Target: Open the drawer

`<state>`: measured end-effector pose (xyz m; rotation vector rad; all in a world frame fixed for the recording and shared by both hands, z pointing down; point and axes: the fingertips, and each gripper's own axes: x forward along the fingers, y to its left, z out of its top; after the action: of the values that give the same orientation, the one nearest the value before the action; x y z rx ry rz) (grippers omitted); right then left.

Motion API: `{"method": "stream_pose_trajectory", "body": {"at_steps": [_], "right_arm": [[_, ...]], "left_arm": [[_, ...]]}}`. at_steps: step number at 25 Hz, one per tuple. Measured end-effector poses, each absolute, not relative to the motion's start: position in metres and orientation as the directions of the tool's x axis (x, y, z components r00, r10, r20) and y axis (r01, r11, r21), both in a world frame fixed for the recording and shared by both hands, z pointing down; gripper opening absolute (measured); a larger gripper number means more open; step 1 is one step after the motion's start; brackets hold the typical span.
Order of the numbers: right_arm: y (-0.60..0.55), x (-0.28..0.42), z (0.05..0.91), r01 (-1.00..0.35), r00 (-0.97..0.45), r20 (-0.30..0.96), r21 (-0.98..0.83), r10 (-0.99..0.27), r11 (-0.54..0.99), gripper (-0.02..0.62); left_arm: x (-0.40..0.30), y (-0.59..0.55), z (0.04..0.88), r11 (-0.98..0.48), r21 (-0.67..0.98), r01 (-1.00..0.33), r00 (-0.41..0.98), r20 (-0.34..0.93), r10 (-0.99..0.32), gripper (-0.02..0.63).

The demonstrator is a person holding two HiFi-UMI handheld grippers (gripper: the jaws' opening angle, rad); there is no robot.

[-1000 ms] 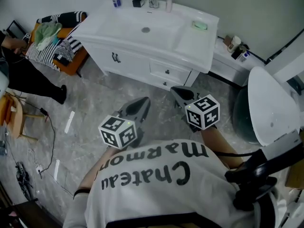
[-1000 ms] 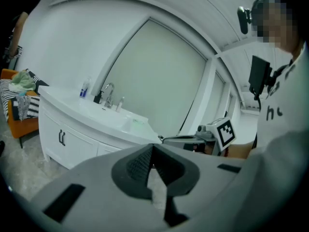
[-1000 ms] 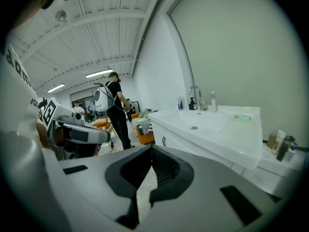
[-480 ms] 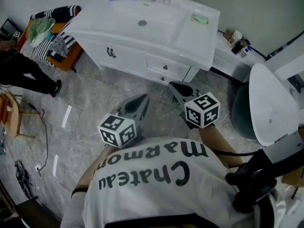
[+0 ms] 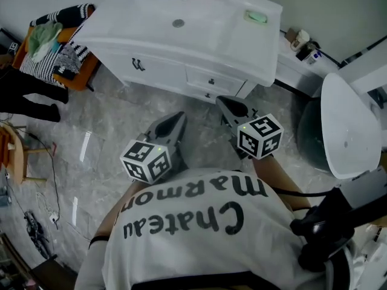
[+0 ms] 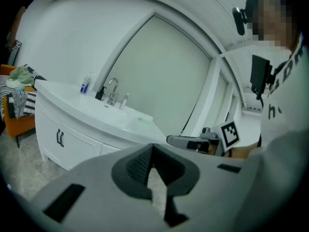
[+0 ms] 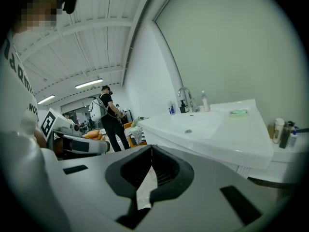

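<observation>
The white vanity point(image 5: 242, 47) stands ahead, with two small drawers under its right side. The upper drawer point(image 5: 215, 80) has a dark knob, and the lower one point(image 5: 208, 94) sits just beneath it; both are closed. My right gripper point(image 5: 224, 101) is shut and empty, its tip in front of the lower drawer and short of it. My left gripper point(image 5: 179, 117) is also shut on nothing, beside it over the marble floor. In the left gripper view the jaws point(image 6: 152, 149) meet at the tip; the right gripper view shows the same point(image 7: 151, 150).
A cupboard door with dark handles point(image 5: 138, 64) is left of the drawers. A toilet point(image 5: 347, 122) stands at the right, bottles point(image 5: 303, 46) on a low shelf beside it. An orange chair with clothes point(image 5: 55, 48), a standing person point(image 5: 27, 92) and floor cables point(image 5: 36, 222) are at the left.
Both grippers have moved forward toward the vanity, which now sits higher and nearer in the head view. Both stay shut. The person at the left has shifted slightly.
</observation>
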<state>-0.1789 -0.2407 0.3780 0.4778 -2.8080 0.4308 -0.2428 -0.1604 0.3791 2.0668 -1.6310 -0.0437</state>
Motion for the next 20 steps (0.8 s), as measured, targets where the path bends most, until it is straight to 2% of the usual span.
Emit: {"method": "stream_pose_trajectory", "body": {"at_steps": [11,15,20], "right_arm": [[-0.284,-0.211,0.386,-0.489,-0.862,0.312,-0.301,-0.400,0.818,0.009],[-0.296,-0.221,0.394,-0.504,-0.861,0.275,-0.357,-0.427,0.787,0.009],[-0.313,-0.234,0.420,-0.552,-0.833,0.291,-0.370,-0.471,0.747,0.009]], "left_arm": [[-0.288,-0.221,0.379,-0.280,0.384,-0.880,0.414,0.328,-0.849,0.009],[-0.305,-0.234,0.387,-0.312,0.396,-0.864,0.452,0.335,-0.826,0.009],[-0.334,-0.245,0.413,-0.284,0.439,-0.852,0.461,0.373,-0.805,0.009]]}}
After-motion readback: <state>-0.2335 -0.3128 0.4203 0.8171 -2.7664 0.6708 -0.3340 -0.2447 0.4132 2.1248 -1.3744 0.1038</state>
